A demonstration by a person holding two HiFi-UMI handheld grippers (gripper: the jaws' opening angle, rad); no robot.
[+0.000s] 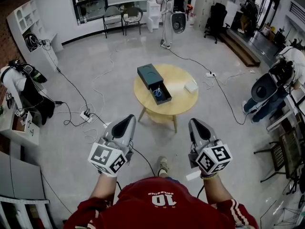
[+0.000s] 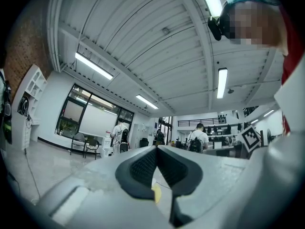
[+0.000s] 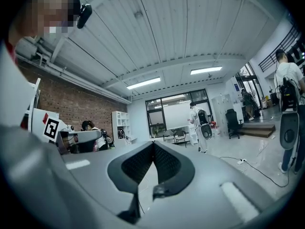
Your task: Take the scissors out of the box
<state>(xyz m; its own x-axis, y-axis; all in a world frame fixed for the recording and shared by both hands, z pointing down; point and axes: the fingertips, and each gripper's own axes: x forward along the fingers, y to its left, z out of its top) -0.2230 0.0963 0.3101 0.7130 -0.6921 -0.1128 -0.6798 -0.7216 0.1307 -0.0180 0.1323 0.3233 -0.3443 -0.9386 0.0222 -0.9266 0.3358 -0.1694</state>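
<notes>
A dark box (image 1: 153, 82) lies on a round wooden table (image 1: 179, 103) ahead of me in the head view, its drawer part pulled open toward me. Blue-handled scissors (image 1: 157, 92) lie inside the open part. My left gripper (image 1: 128, 119) and right gripper (image 1: 194, 122) are held side by side well short of the table, above the floor. Both point level, jaws shut with their tips touching and nothing between them. In the left gripper view the left gripper (image 2: 156, 148) faces the room; likewise the right gripper (image 3: 153, 144) in the right gripper view.
A white flat object (image 1: 191, 86) lies on the table's right side. Cables and a power strip (image 1: 86, 114) trail over the floor to the left. People stand around the room: one at the back (image 1: 172, 8), others seated at the sides. Chairs (image 1: 122, 16) stand by the far wall.
</notes>
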